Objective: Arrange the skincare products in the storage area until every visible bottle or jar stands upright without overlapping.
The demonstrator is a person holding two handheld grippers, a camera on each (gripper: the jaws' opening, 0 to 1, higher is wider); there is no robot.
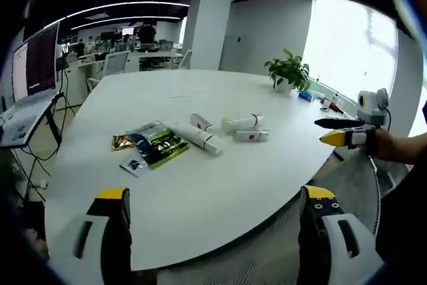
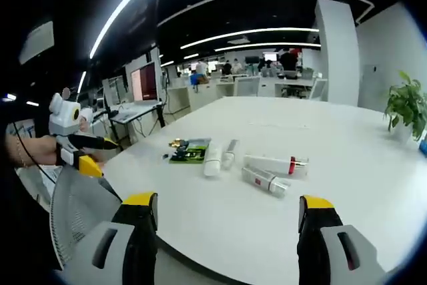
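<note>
Four white skincare tubes lie flat near the middle of the white tabletop, just beside green sachets. The left gripper and right gripper both hover over the near edge, fingers spread wide, holding nothing.

Tubes, count: four white skincare tubes, all lying flat on the white table.
Longest tube: beside the green packet.
Short tube: just behind it.
Red-banded tube: farther from the packet.
Red-labelled tube: alongside the red-banded one.
</note>
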